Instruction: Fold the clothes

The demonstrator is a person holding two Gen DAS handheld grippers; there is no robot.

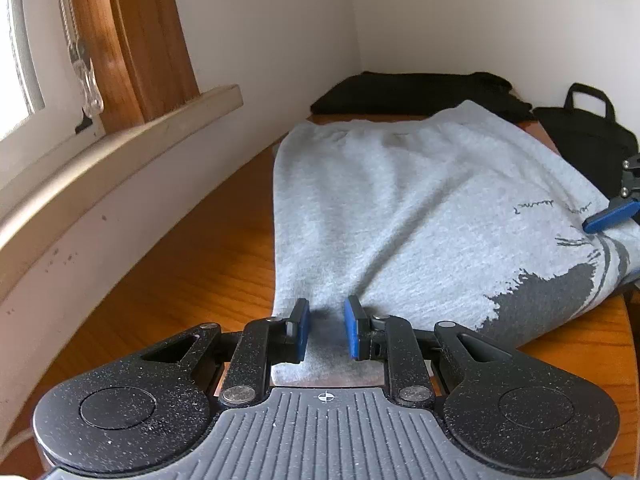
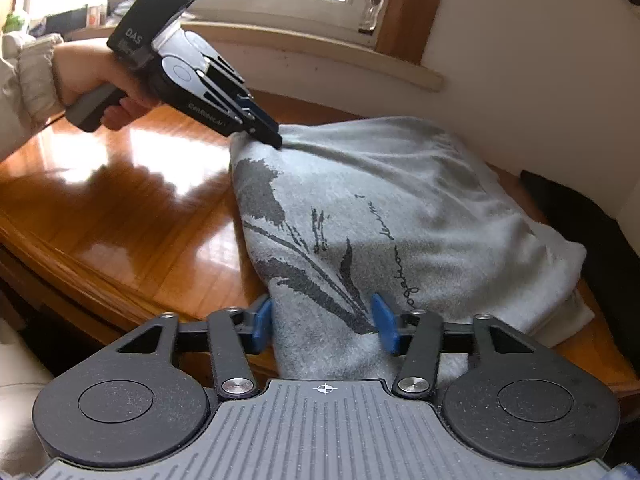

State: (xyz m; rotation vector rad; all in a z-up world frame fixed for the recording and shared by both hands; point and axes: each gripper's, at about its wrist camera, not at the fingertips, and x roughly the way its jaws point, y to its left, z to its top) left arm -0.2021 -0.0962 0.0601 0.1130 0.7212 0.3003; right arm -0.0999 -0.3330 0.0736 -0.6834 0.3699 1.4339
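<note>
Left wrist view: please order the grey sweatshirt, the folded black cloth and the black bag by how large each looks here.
1. grey sweatshirt, largest by far.
2. folded black cloth.
3. black bag, partly cut off.
The last two look similar and lie farther away, so their order is unsure.

"DAS" on the left gripper (image 2: pixel 262 130); shirt script unreadable

One grey shirt (image 2: pixel 400 216) between the jaws; two grippers (image 1: pixel 327 330) (image 2: pixel 323 322); one black bag (image 1: pixel 588 136) far right; one black cloth (image 1: pixel 412 92) ahead; one table (image 2: pixel 120 200).
</note>
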